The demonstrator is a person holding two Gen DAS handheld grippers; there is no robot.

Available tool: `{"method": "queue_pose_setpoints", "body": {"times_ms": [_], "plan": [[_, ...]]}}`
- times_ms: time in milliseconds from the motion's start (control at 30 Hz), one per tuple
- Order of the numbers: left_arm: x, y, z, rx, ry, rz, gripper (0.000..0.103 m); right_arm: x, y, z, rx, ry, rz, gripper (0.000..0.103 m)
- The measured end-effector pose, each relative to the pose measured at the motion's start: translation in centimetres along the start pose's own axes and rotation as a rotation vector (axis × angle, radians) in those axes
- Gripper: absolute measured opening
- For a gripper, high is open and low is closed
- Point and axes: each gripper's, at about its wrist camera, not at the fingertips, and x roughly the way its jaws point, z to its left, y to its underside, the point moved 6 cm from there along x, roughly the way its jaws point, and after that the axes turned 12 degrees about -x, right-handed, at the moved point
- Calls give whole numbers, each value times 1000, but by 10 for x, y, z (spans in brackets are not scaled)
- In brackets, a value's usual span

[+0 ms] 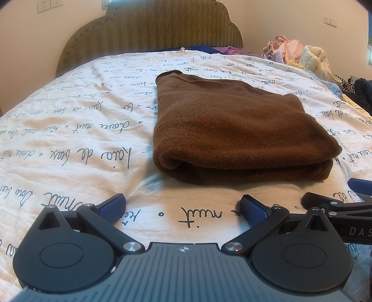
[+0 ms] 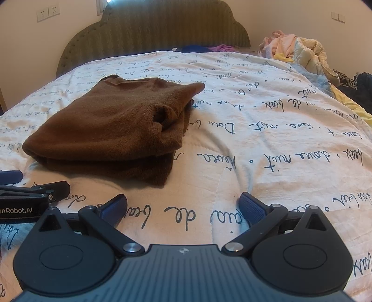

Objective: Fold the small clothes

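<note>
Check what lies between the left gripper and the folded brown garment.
Only bare printed bedspread separates the open left gripper from the folded brown garment, clearest in the left wrist view.

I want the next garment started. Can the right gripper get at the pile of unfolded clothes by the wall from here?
Probably yes. The right gripper is open and empty, and only bare quilt lies between it and the clothes pile; the folded brown sweater sits off to its left.

Ahead of my grippers I see a white quilt (image 1: 76,130) printed with cursive writing, a green padded headboard (image 1: 151,27) beyond it, wall sockets (image 1: 50,4) up left, and a heap of pale laundry (image 2: 300,51) far right.
</note>
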Motion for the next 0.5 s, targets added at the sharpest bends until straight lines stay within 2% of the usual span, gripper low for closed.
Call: {"method": "queue_pose_setpoints", "body": {"times_ms": [500], "plan": [[-2, 0, 2, -14, 16, -3, 103, -2, 1, -2, 17, -4, -16, 103]]}}
